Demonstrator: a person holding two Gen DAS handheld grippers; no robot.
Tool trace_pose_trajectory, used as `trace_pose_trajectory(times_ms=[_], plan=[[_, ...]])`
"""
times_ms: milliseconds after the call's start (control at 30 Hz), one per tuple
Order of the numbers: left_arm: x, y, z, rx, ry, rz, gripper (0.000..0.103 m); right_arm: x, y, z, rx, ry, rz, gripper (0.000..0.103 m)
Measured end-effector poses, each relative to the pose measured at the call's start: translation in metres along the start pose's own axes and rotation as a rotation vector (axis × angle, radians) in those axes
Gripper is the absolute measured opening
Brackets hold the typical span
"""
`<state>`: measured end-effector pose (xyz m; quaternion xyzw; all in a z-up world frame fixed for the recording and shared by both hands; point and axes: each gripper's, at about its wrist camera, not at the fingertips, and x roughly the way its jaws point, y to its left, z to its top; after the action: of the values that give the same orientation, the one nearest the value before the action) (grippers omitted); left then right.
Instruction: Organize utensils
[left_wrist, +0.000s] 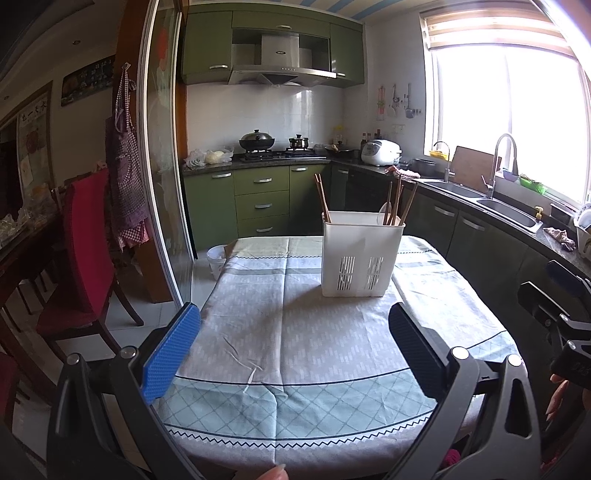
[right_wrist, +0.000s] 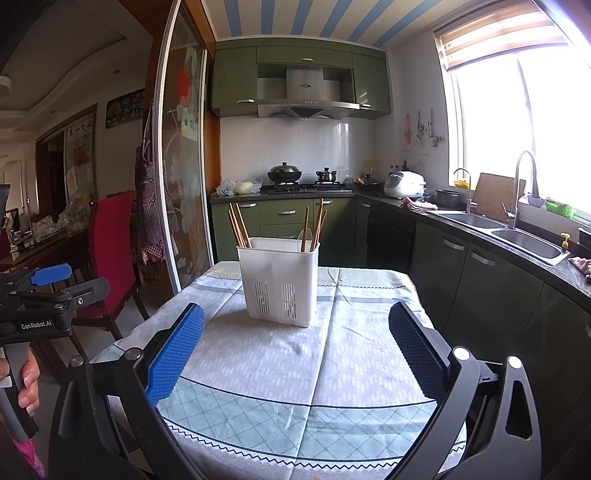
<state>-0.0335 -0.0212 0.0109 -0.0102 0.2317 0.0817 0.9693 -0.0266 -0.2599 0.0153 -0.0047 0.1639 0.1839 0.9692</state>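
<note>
A white slotted utensil holder (left_wrist: 360, 254) (right_wrist: 279, 280) stands upright on the cloth-covered table (left_wrist: 277, 350) (right_wrist: 295, 369), toward its far side. Brown chopsticks lean in its left compartment (left_wrist: 322, 197) (right_wrist: 238, 229), and more chopsticks (left_wrist: 400, 201) (right_wrist: 314, 227) stand with a pale spoon (left_wrist: 386, 212) in its right compartment. My left gripper (left_wrist: 295, 347) hovers open over the near half of the table, nothing between its blue pads. My right gripper (right_wrist: 295, 350) is also open and empty, a little short of the holder. Each gripper shows at the edge of the other's view, held by a hand.
A red-backed chair (left_wrist: 85, 251) (right_wrist: 110, 251) stands left of the table beside a glass sliding door (right_wrist: 181, 166). A dark counter with a double sink (right_wrist: 517, 232) and green cabinets runs along the right. A small bin (left_wrist: 216, 260) sits on the floor beyond the table.
</note>
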Motion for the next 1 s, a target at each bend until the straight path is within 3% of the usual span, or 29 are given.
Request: trace_pose_trajectory(times_ms=[833,1000], plan=[[0.012,-0.002,0.0,0.003,0.045,-0.045,0.097,0.006,-0.003,-0.004,-0.004,0.011,0.002,0.099],[0.012,-0.007,-0.002,0.038,0.014,-0.043,0.097,0.008,-0.003,-0.005,-0.005,0.014,0.003,0.099]])
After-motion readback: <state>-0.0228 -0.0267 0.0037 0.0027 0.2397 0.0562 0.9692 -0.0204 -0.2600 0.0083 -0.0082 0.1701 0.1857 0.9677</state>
